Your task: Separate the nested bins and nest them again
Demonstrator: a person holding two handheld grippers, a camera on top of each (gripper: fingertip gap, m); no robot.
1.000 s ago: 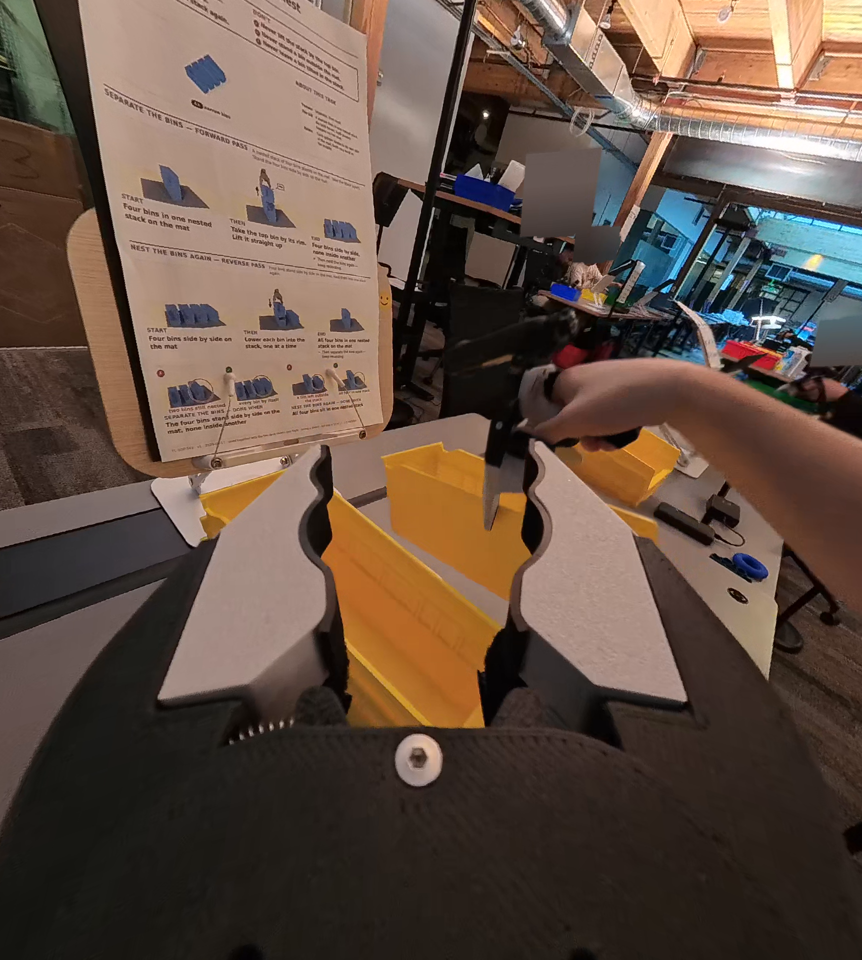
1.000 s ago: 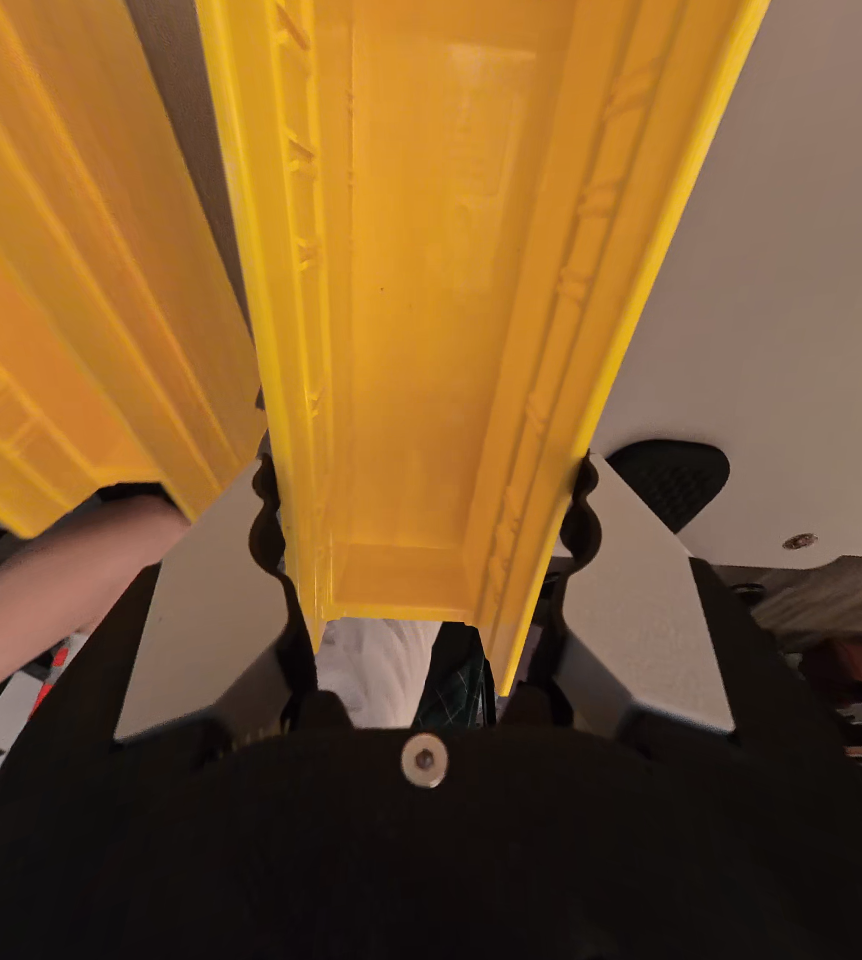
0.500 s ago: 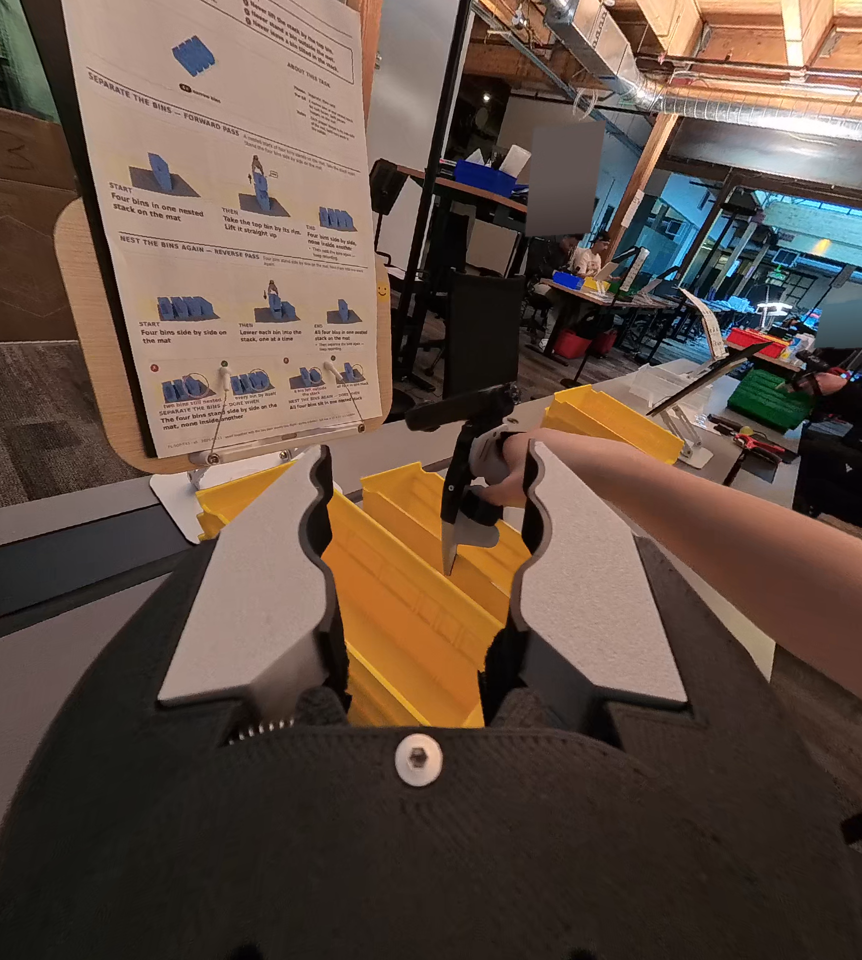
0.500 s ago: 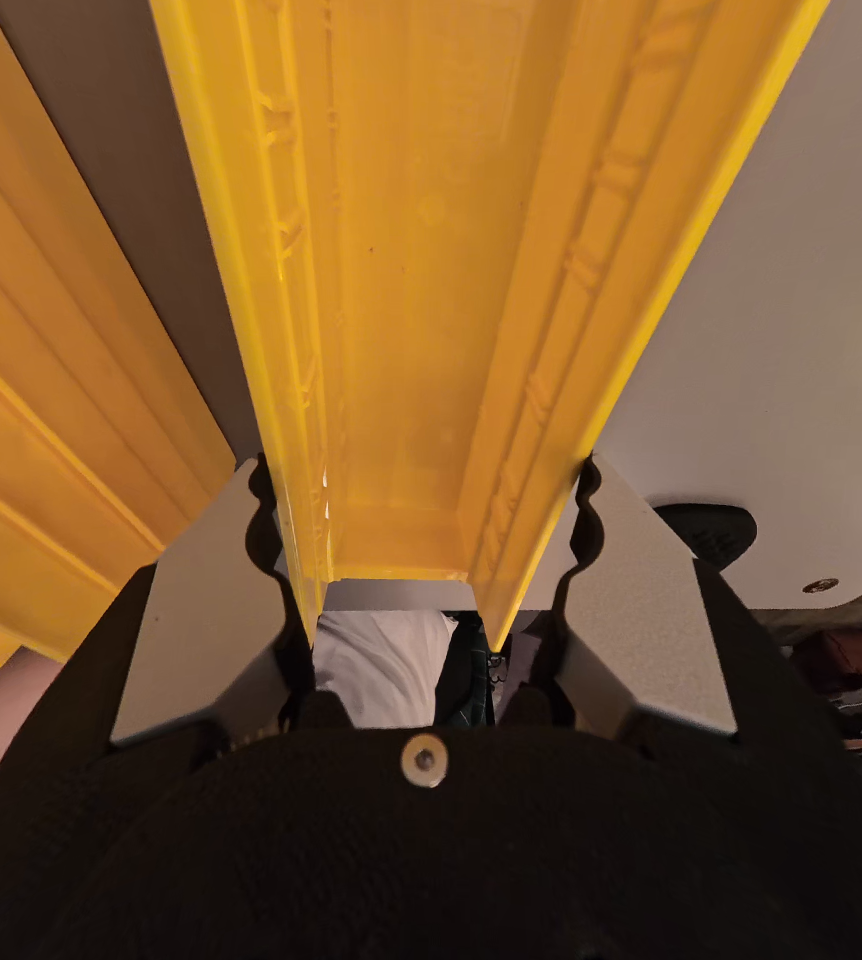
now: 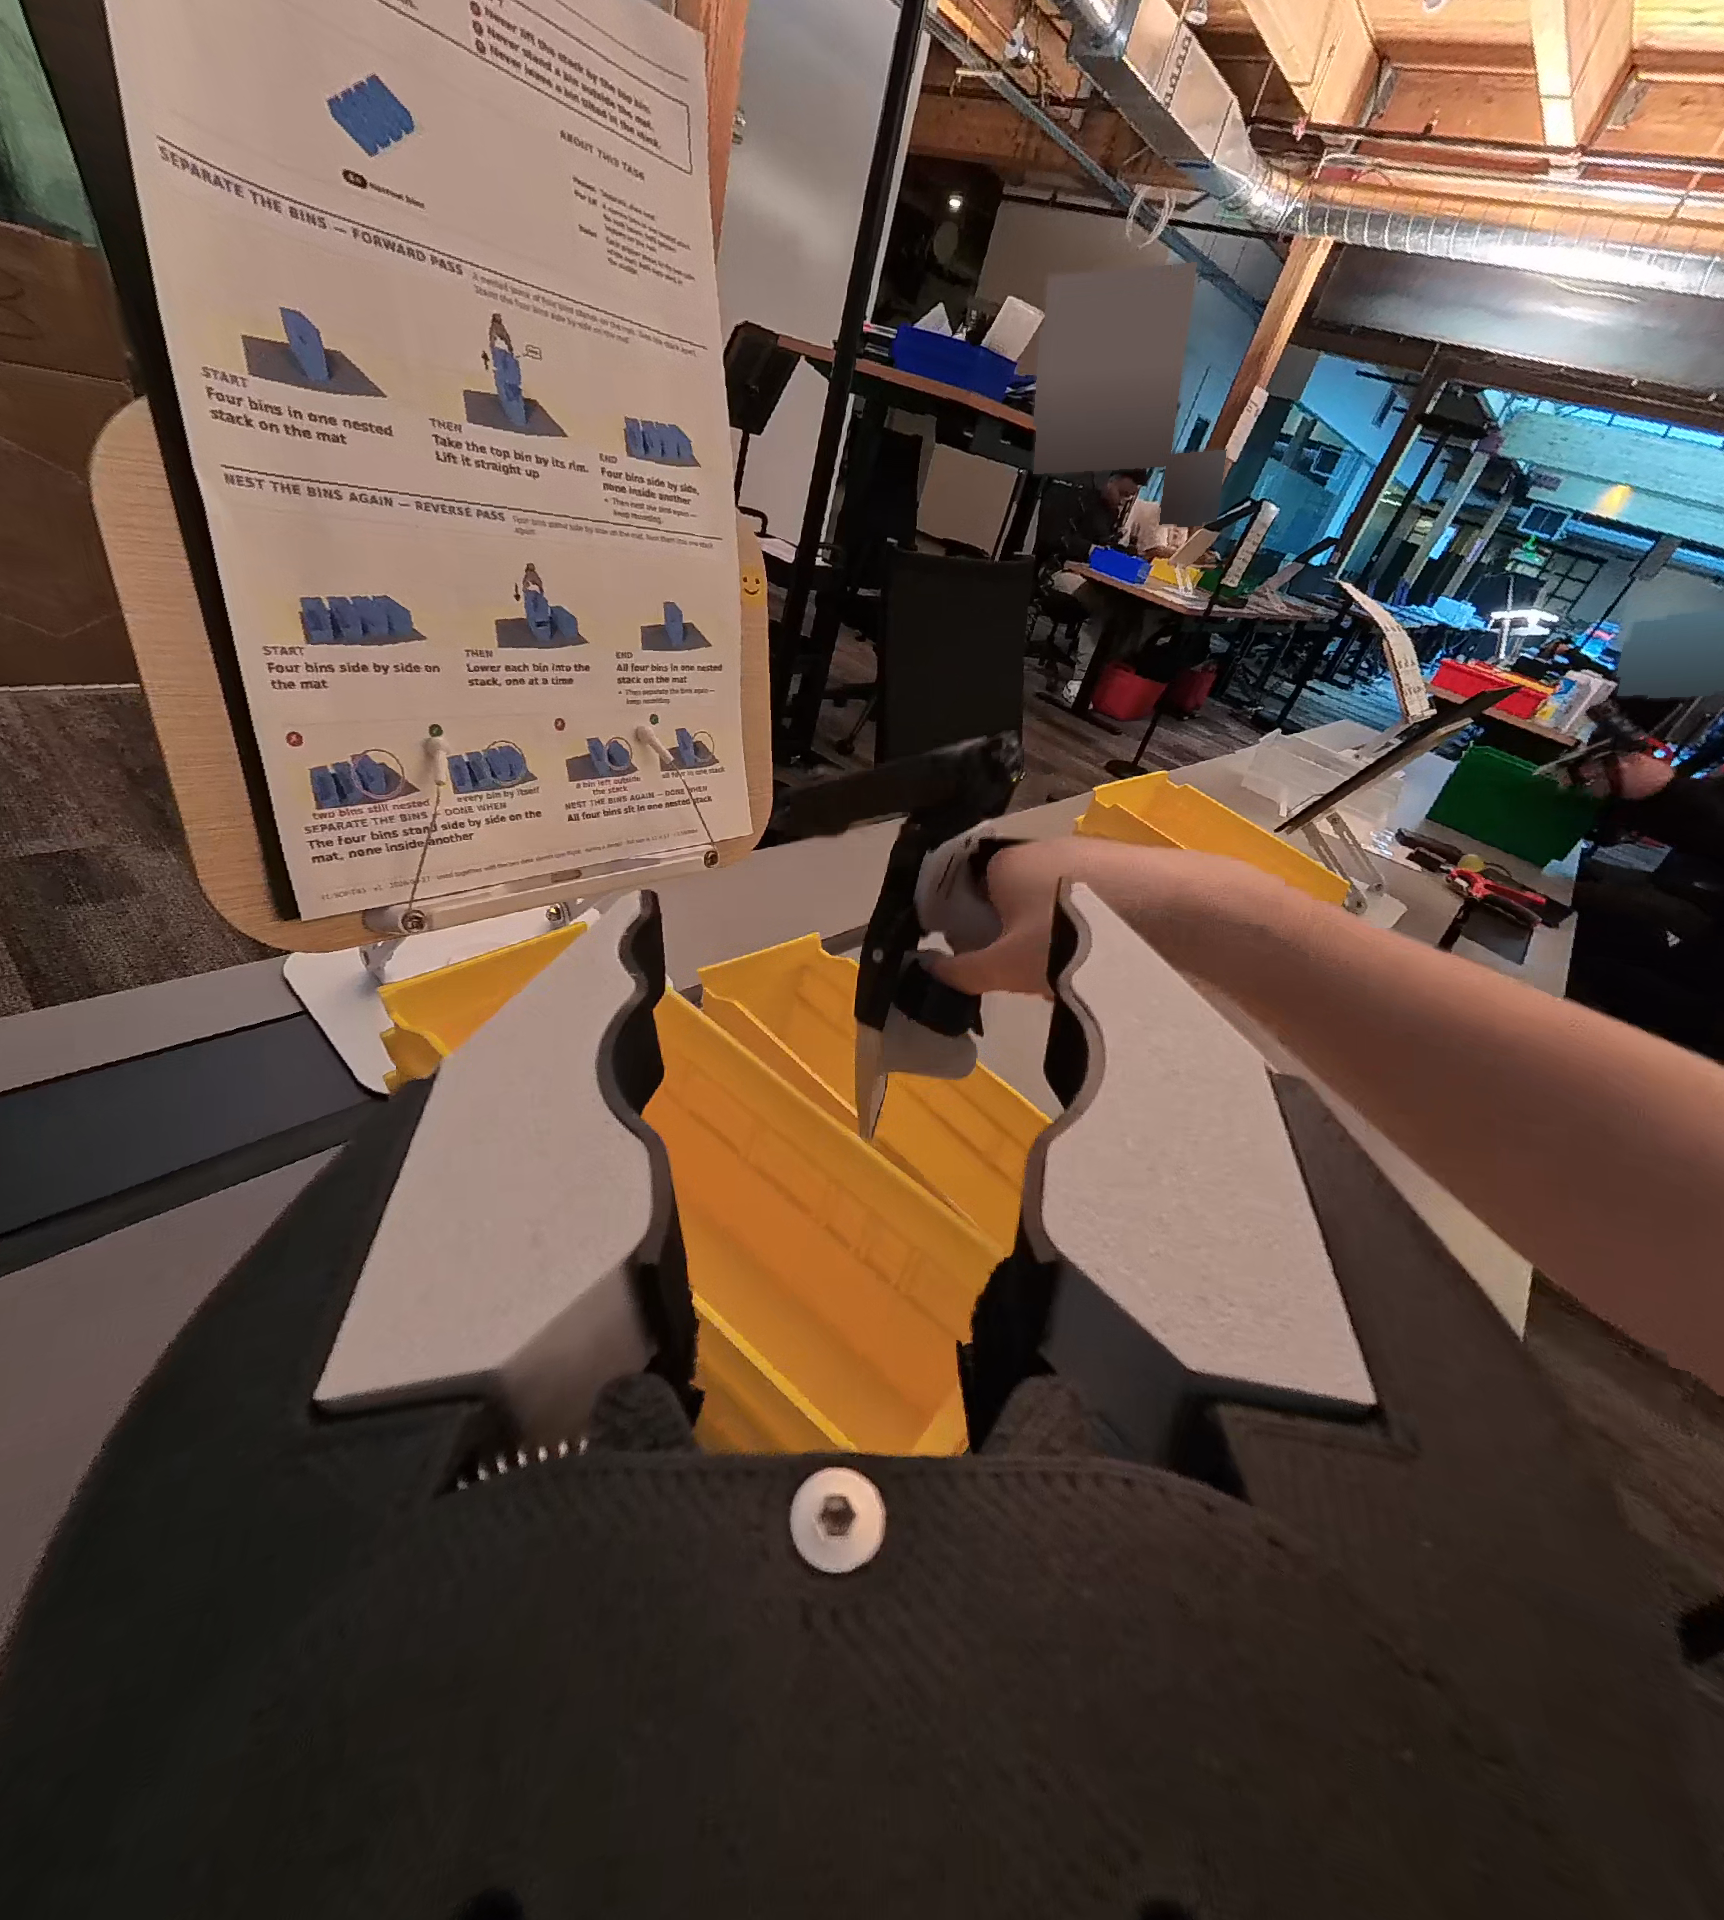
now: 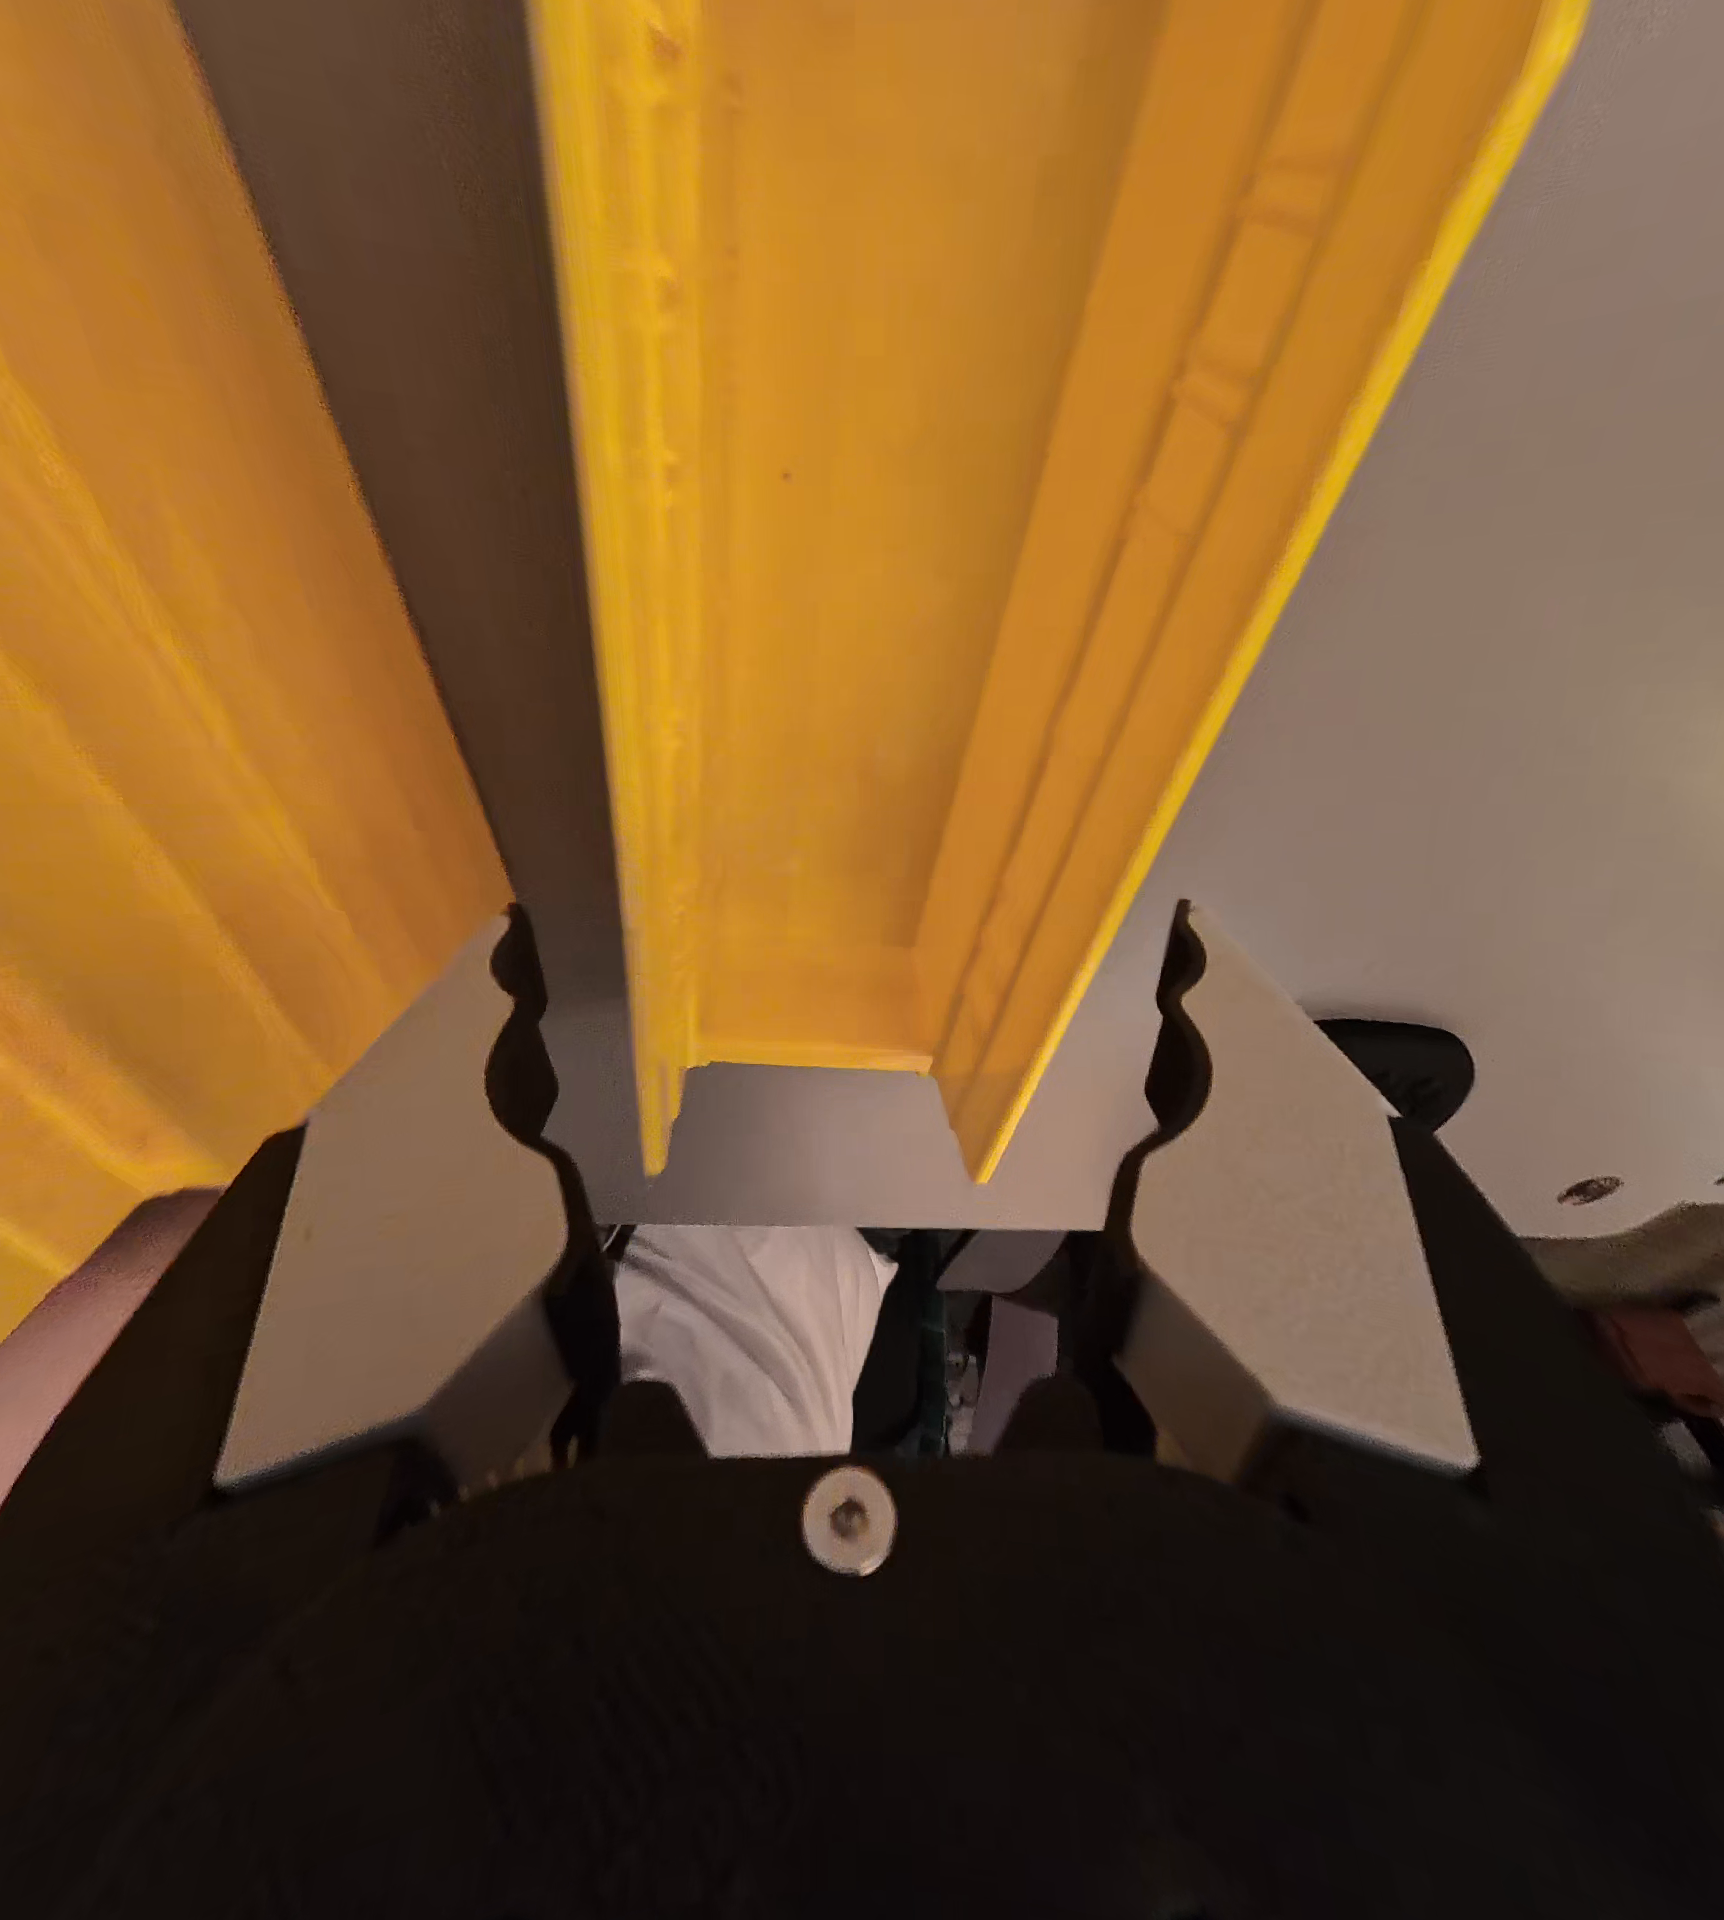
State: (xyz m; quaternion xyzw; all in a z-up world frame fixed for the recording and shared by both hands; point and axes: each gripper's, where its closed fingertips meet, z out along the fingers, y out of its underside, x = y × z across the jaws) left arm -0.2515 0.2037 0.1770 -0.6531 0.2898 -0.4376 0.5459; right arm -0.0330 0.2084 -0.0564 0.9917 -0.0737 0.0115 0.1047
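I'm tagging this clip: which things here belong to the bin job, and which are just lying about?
Job:
- yellow bins
- instruction sheet
- left tongs
- right tongs

Lying about:
- green bin
- red tool
- blue bin

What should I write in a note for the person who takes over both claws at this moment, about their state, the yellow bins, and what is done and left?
Right claw: open, astride the end of a yellow bin standing on the grey table; a gap shows on each side.
Left claw: fingers apart over a second bin; whether it grips is unclear.
Others: a left bin and a far bin.
Done: four bins appear apart.
Left: check none is still nested, then nest them again.
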